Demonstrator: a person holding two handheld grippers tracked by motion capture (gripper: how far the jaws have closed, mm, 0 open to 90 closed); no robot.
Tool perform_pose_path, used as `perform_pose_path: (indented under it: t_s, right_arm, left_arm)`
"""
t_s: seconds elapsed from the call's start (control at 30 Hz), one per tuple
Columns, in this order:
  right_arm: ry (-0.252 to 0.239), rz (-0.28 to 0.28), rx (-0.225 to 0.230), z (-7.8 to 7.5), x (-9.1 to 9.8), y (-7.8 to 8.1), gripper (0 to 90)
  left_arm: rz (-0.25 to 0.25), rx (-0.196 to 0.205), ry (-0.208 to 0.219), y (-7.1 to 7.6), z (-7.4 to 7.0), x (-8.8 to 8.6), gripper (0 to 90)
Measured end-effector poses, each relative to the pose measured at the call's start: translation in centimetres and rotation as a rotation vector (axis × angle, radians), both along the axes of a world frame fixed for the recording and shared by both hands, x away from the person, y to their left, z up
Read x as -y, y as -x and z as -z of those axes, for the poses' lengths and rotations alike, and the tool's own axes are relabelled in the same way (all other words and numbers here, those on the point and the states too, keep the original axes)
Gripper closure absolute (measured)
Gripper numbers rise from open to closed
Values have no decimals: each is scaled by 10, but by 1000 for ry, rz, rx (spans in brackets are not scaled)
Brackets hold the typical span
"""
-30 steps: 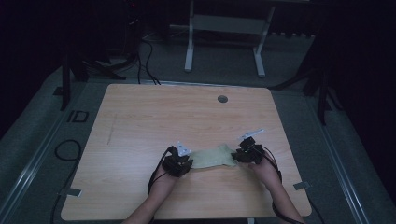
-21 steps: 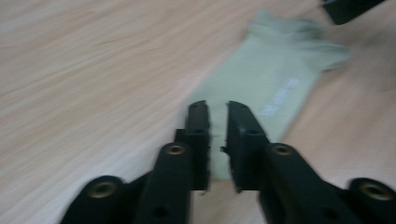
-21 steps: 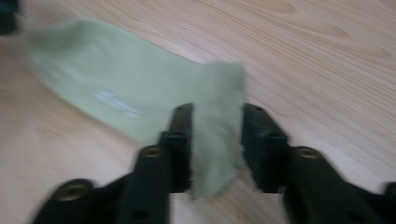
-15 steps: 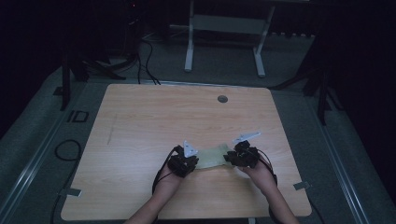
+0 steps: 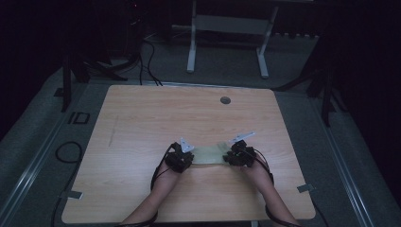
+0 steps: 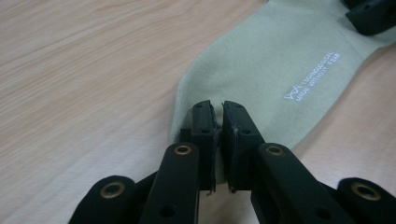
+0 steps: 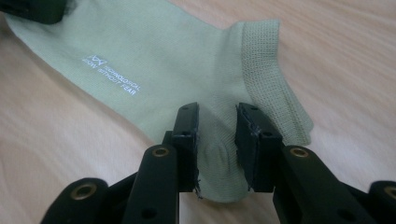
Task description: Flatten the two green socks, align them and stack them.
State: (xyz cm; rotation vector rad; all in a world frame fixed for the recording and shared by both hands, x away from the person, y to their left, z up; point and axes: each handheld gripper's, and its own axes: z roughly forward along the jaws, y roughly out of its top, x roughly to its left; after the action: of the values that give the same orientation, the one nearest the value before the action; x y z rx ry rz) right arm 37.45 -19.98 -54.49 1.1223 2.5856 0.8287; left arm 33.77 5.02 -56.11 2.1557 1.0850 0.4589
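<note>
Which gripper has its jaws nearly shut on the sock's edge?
The left gripper: its jaws pinch the toe-end edge of the pale green sock. The right gripper stands wider, fabric bunched between its pads near the ribbed cuff.

From above, the room round me is nearly black; dim light falls on the table (image 5: 142, 123), its far edge a little brighter than the near one, and my forearms sit in gloom. That view is grainy and soft, with no glare. My two gripper views are far brighter and evenly lit. There the sock (image 6: 261, 60) is sharp mid-frame, its white print readable, while my jaws blur at the bottom edge. Shadows under the sock are faint and soft.
</note>
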Motion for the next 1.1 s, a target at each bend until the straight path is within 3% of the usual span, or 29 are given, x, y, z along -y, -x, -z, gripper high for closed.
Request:
perform_pose_path:
  t_s: [0.23, 0.37, 0.43, 0.5, 0.57, 0.67, 0.8, 0.83, 1.1]
  right_arm:
    - [-22, 10, 8, 2, -11, -10, 688]
    - [-31, 14, 1, 1, -14, -11, 643]
    - [-44, 11, -7, 0, -14, -11, 606]
    - [-73, 5, -9, -3, -14, -9, 542]
    - [-85, -9, 7, -7, -15, -5, 468]
    - [-109, -19, 21, -13, -17, -1, 361]
    - [-155, -20, 43, -21, -15, 3, 201]
    - [-165, -30, 45, -22, -14, 5, 158]
    - [-191, -15, 93, -25, -3, 10, 134]
  left_arm:
    - [-20, 4, 2, -10, 0, -11, 832]
    - [-11, 3, -3, -13, -1, -11, 825]
    - [6, 11, 41, -11, -6, -12, 760]
    - [34, 26, 49, -6, -12, -10, 640]
    - [77, 19, 85, -1, -15, -7, 503]
    - [105, 21, 98, 4, -18, -4, 343]
    - [95, 0, 101, 6, -18, -6, 147]
    - [89, 6, 108, 7, -17, -7, 120]
    - [62, 30, 158, 18, -19, -21, 20]
